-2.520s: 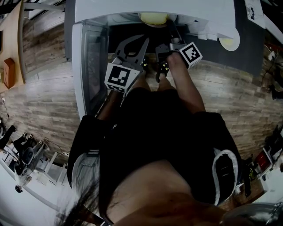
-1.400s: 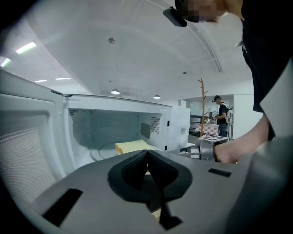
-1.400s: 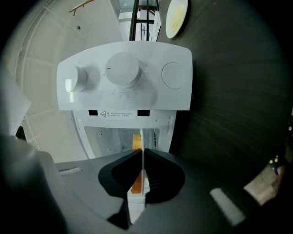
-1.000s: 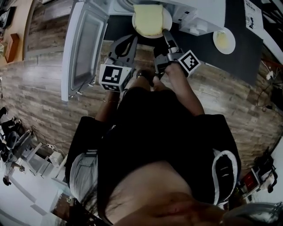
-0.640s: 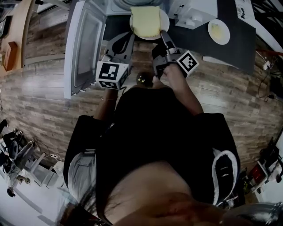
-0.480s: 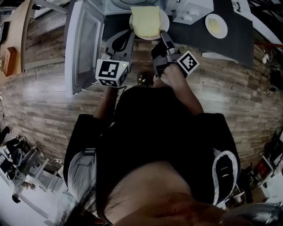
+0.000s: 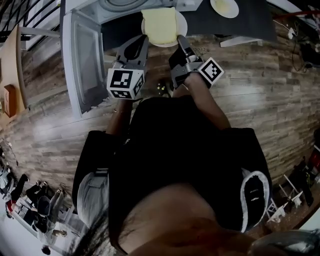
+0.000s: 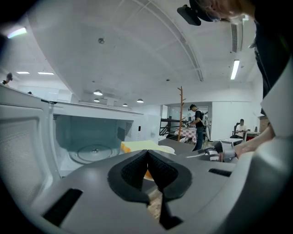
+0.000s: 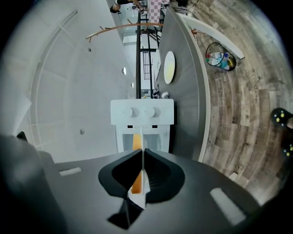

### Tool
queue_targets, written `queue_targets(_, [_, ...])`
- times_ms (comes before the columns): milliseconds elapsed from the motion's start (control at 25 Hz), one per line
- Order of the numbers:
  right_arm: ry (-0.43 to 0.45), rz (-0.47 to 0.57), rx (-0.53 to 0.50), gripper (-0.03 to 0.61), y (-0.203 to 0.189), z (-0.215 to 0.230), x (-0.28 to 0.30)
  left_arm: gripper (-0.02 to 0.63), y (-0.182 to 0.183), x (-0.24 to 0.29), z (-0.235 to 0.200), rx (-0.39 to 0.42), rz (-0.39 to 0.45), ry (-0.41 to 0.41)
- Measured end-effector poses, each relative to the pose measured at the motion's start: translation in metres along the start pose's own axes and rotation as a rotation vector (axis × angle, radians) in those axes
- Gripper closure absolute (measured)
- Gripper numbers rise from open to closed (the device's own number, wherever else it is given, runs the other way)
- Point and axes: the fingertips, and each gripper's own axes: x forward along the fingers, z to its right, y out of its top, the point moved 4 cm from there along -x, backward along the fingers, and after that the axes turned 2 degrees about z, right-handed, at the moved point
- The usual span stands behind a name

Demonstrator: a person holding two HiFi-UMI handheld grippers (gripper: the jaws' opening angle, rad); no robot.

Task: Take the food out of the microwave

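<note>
A white plate (image 7: 182, 21) carrying a flat yellow slab of food (image 7: 160, 25) hangs just in front of the open white microwave (image 7: 120, 5). My right gripper (image 7: 179, 39) is shut on the plate's near right rim. In the right gripper view that rim (image 9: 141, 148) runs edge-on between the jaws, with the orange-yellow food (image 9: 136, 183) beside it. My left gripper (image 7: 144, 40) is shut at the plate's left edge, with nothing between its jaws. In the left gripper view (image 8: 147, 154) the food (image 8: 137, 146) lies just beyond the tips. The microwave's empty turntable (image 8: 94, 151) is in sight.
The microwave door (image 7: 82, 65) stands swung open at the left. A second plate (image 7: 224, 6) lies on the dark counter (image 7: 200, 22) to the right of the microwave. Wooden floor lies below. People (image 8: 198, 125) stand far off in the room.
The plate with the food has come out of the microwave cavity toward me, held by the right gripper. Both grippers have drawn back with it.
</note>
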Motion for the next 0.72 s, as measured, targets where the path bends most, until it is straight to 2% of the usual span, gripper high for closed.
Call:
queue_targets(160, [0.012,0.058,-0.029,0.568,0.010,-0.004,-0.025,0.606,-0.003,0.008,0.017,0.010,-0.011,-0.071])
queue_targets(440, [-0.001,0.192,-0.015,0.568,0.029,-0.002,-0.068,0.606,-0.006,0.024,0.051,0.029,-0.023,-0.206])
queue_targets(720, [0.009,0.276,-0.022,0.568,0.050,-0.007,-0.100,0.606,-0.006,0.042,0.083,0.038,-0.027,-0.310])
